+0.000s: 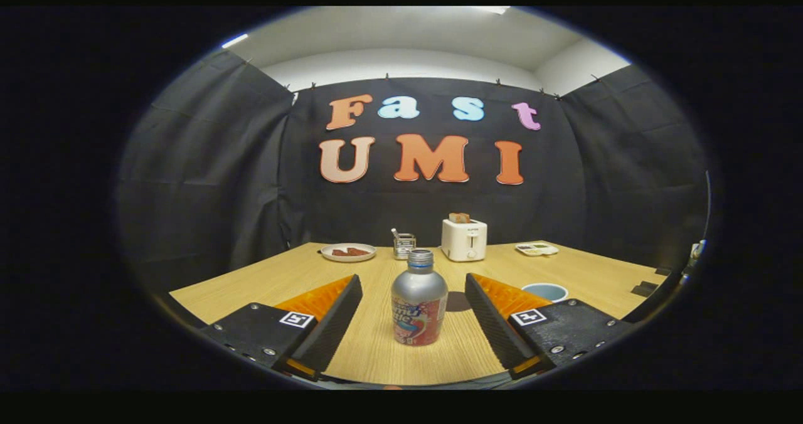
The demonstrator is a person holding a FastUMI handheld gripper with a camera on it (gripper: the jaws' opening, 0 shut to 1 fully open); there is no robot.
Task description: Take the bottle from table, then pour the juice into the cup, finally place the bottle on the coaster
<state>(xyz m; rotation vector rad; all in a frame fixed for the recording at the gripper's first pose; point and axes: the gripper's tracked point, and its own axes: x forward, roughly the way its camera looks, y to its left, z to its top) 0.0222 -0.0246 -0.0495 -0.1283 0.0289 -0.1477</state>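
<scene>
The bottle (418, 298) stands upright on the bench (376, 342), its long axis vertical and its screw cap on, between the two fingers of the hand-held gripper (414, 314) — centred in the gap, with bare wood showing on either side, so neither finger touches it. The fingers are spread wide; closing them on the body looks like the step in hand. Just behind the bottle lies a dark round coaster (458, 301), partly hidden by it. Beyond the right finger sits the cup (545, 291), pale blue. Farther off along the bench's back edge — a plate (348, 252), a small glass holder (404, 245), a white toaster (464, 239) and a small tray (536, 248). Black cloth walls the booth.
</scene>
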